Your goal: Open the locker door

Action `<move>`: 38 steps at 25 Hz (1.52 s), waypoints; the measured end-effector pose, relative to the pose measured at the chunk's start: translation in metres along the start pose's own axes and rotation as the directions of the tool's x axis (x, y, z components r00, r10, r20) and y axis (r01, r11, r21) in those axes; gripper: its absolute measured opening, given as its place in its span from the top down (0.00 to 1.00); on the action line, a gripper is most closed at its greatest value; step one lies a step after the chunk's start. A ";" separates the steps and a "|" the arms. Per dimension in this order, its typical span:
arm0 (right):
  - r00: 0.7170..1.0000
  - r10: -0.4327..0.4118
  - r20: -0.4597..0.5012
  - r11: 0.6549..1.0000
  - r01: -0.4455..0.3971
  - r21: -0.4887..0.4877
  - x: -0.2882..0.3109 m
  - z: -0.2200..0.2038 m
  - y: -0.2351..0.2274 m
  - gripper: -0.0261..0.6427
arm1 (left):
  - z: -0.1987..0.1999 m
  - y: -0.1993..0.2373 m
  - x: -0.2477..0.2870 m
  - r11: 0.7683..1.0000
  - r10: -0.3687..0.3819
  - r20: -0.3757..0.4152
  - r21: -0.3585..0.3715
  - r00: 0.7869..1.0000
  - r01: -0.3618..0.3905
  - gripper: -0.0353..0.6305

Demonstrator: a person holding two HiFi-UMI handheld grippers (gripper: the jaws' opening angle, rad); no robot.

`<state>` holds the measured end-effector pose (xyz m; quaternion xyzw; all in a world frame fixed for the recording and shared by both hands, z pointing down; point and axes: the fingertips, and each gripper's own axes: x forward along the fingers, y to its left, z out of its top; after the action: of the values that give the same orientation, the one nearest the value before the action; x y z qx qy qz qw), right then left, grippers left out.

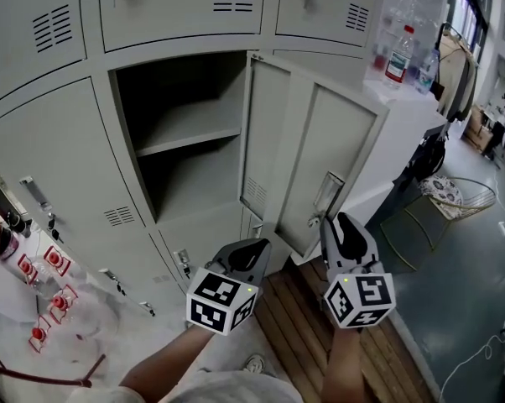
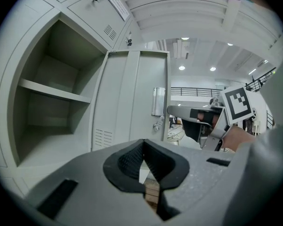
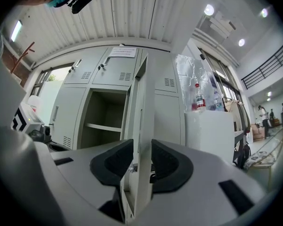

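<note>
Drift of the locker door (image 1: 307, 158), already standing wide open, is to be feared: the right gripper (image 3: 138, 149) is parted astride the door's free edge without a firm clamp, while the left gripper (image 2: 142, 144) is held closed, empty, beside the door.

The locker door (image 1: 307, 158) stands out to the right of its open compartment (image 1: 181, 86), which holds a shelf (image 1: 190, 133) midway up. Right of the door, bottles (image 1: 398, 55) stand on a cabinet (image 1: 403, 116). The right gripper (image 1: 336, 219) is at the door's free edge, with the left gripper (image 1: 257, 248) to its left.
</note>
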<state>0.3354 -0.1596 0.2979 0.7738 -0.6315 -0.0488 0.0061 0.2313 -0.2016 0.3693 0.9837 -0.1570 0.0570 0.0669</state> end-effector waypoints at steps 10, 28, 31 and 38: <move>0.997 0.069 -0.017 0.998 -0.070 -0.008 -0.003 -0.006 0.053 0.81 | -0.001 0.013 -0.024 0.999 0.032 0.010 -0.006 0.999 -0.032 0.94; 0.938 0.343 -0.044 0.940 -0.342 0.017 0.033 -0.020 0.188 0.92 | 0.007 0.095 -0.108 0.932 0.361 0.059 0.004 0.931 -0.362 0.94; 0.926 0.373 -0.049 0.928 -0.372 0.027 0.036 -0.023 0.204 0.93 | 0.009 0.105 -0.121 0.914 0.405 0.069 -0.001 0.912 -0.406 0.94; 0.901 0.429 -0.068 0.903 -0.426 0.055 0.043 -0.030 0.228 0.95 | 0.006 0.117 -0.136 0.894 0.448 0.061 -0.005 0.892 -0.449 0.94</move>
<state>0.1234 -0.2491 0.3414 0.6179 -0.7858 -0.0036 0.0263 0.0663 -0.2716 0.3581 0.9226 -0.3811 0.0418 0.0424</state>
